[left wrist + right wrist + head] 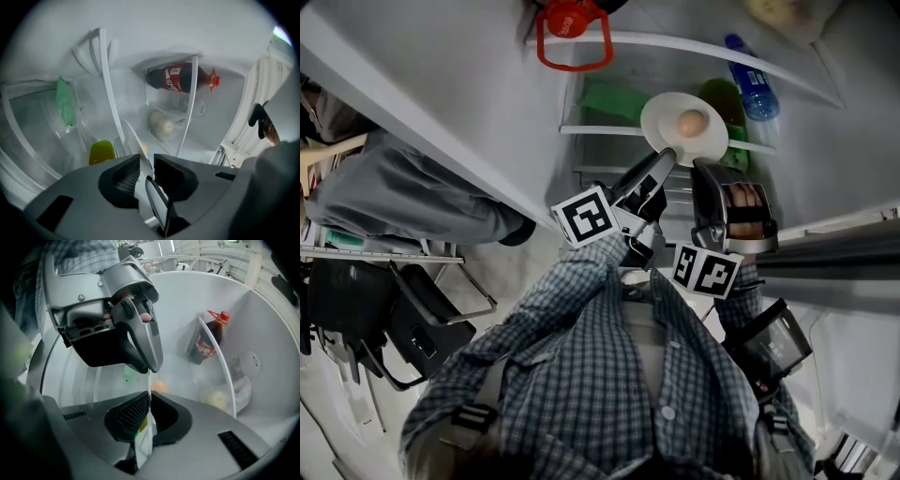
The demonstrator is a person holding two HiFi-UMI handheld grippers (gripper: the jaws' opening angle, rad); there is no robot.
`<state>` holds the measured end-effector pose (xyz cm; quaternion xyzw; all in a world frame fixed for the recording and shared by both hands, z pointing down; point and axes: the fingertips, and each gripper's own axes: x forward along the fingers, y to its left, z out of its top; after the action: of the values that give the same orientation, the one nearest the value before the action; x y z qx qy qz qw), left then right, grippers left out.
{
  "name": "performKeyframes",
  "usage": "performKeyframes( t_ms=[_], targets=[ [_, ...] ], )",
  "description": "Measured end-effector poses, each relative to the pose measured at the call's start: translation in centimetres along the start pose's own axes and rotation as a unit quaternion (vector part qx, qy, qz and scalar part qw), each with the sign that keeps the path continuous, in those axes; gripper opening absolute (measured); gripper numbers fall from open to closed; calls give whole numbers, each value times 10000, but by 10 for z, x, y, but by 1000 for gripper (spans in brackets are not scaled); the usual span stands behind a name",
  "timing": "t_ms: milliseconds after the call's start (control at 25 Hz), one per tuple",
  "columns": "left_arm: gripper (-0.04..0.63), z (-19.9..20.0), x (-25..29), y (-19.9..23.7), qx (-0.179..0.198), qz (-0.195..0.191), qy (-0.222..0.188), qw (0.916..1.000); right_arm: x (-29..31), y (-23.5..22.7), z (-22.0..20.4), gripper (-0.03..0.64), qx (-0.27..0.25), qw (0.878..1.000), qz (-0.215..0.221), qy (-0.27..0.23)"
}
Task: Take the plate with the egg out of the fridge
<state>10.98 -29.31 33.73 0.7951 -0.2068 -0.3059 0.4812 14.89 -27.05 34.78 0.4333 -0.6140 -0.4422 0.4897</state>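
Observation:
A white plate (670, 114) with a brown egg (692, 122) on it is level in front of the open fridge shelf (600, 130). Both grippers are shut on its near rim, side by side. My left gripper (666, 157) pinches the rim's left part and my right gripper (704, 166) the right part. In the left gripper view the plate (130, 139) runs edge-on between the jaws of the left gripper (146, 162), and the egg (144, 149) just peeks out. In the right gripper view the plate (148, 425) sits between the right gripper's (150, 401) jaws, with the egg (159, 386) beyond.
A cola bottle (180, 78) with a red cap lies in a fridge door rack, a bagged pale item (163, 125) below it. A green packet (614, 98) and a yellow-green object (102, 152) are on the shelf. A blue-capped bottle (752, 86) stands at the right.

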Motion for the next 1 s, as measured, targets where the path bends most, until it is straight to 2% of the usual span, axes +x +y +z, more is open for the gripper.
performKeyframes(
  t_ms=[200,360,600,680,720,760,800,840,880,920,1000],
  targets=[
    [77,4,7,-1,-702,-331,-272,9966,-1,1,-4,20,-101,9999,9,31],
    [75,6,6,3,-778,-299,-436,9956,-1,1,-3,21,96,10000,-19,-5],
    [75,6,9,7,-920,-256,-459,9944,-13,-1,-14,21,255,9995,-35,172],
    [75,7,9,7,-953,-256,-472,9940,-19,-6,-24,21,801,9964,-101,256],
    [75,7,10,7,-956,-260,-475,9939,-20,-10,-32,21,1401,9895,-155,316],
    [75,7,10,7,-956,-270,-480,9939,-21,-13,-42,21,2250,9735,-184,369],
    [75,7,10,7,-952,-283,-490,9938,-21,-16,-52,21,3291,9434,-159,378],
    [75,8,10,7,-948,-294,-502,9938,-19,-18,-61,21,4408,8970,-62,320],
    [75,8,10,7,-949,-301,-519,9937,-18,-17,-68,21,5467,8370,90,204],
    [75,8,10,8,-958,-307,-539,9935,-16,-16,-73,21,6379,7697,253,47],
    [75,7,10,8,-990,-318,-568,9929,-12,-12,-78,23,7697,6357,513,-302]
  ],
)
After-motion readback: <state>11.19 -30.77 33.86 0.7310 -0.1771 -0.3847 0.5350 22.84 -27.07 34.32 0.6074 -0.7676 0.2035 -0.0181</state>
